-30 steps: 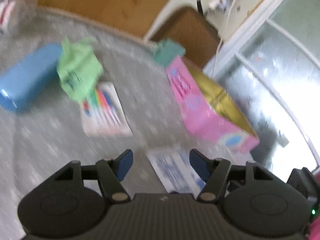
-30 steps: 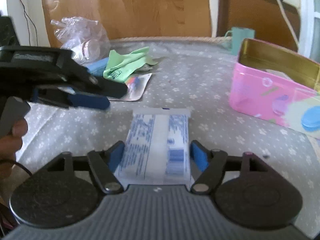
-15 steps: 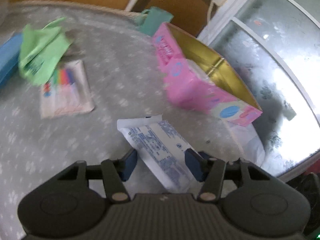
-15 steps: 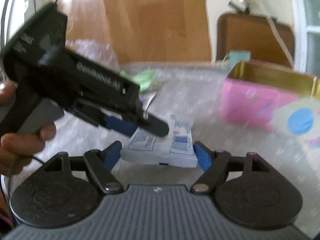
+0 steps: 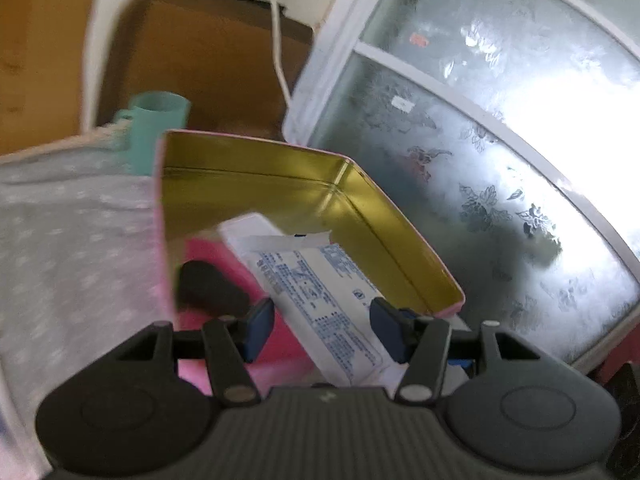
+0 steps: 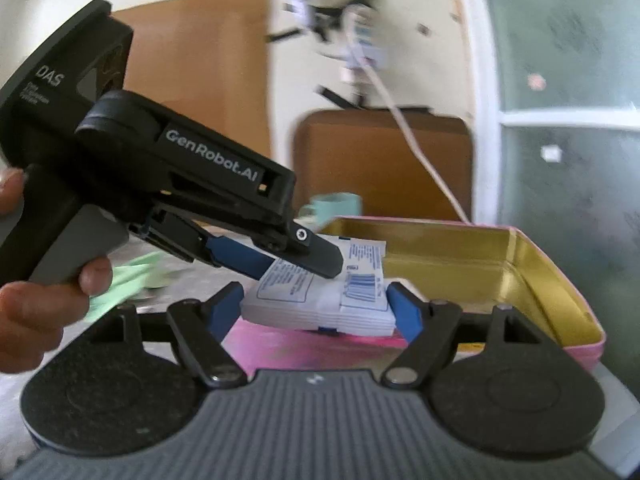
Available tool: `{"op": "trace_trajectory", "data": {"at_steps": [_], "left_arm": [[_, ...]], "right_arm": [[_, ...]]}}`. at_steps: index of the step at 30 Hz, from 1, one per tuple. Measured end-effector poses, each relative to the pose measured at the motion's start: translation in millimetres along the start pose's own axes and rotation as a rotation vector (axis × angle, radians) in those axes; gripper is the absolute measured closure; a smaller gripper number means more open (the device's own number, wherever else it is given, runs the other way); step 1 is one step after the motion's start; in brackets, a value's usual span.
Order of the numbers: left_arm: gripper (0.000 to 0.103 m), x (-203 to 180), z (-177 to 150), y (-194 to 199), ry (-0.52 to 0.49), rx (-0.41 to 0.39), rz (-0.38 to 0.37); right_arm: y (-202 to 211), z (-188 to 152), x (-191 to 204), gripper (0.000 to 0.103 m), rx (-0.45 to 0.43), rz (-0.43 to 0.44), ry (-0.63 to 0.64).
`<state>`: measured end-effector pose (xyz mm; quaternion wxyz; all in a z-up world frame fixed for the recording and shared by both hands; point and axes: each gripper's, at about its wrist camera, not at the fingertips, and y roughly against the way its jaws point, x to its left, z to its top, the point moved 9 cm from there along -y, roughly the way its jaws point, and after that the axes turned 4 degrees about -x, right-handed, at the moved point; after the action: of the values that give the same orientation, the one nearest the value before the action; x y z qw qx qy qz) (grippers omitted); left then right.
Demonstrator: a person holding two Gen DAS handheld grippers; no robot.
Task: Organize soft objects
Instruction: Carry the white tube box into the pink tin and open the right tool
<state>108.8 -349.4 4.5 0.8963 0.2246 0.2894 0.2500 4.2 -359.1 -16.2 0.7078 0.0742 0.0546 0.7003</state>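
The right claw (image 6: 318, 308) and left claw (image 5: 322, 330) both grip the tissue pack (image 6: 320, 298) above the pink tin (image 6: 560, 276), seemingly steadying its floppy bulk for lowering in.

White packet (image 6: 320, 296) with blue print, pink tin (image 5: 372, 216) with gold inside, grey tablecloth (image 5: 72, 232) with white dots, teal cup (image 5: 158, 128), green cloth (image 6: 124, 284), blue-padded black grippers, frosted floral window (image 5: 500, 168).

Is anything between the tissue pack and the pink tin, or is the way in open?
Nothing visible blocks it. The tissue pack, gripped between the right gripper fingers, hangs at the near rim of the pink tin. The tin is open, with no lid on it. The left gripper reaches over the pack from above, not between pack and tin.
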Motion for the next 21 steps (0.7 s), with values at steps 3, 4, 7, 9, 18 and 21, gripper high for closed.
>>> {"op": "trace_trajectory", "data": {"at_steps": [3,4,7,9,18,21], "left_arm": [[0.050,-9,11,-38,0.015,0.033,-0.028],[0.050,-13,14,-48,0.017,0.036,-0.034],[0.042,-21,23,-76,0.001,0.030,-0.017],[0.041,-22,24,-86,-0.004,0.021,0.019],[0.038,-17,9,-52,-0.015,-0.058,0.036],[0.038,-14,-2,-29,-0.004,-0.075,0.031]], "right_arm": [[-18,-1,-33,0.023,0.029,-0.049,-0.048],[-26,-2,-43,0.023,0.037,-0.064,-0.057],[-41,-4,-73,0.022,0.051,-0.133,-0.059],[-51,-7,-90,0.022,0.061,-0.204,-0.037],[-40,-11,-114,0.023,0.019,-0.289,-0.061],[-27,-11,-104,0.025,-0.007,-0.274,-0.062]]}}
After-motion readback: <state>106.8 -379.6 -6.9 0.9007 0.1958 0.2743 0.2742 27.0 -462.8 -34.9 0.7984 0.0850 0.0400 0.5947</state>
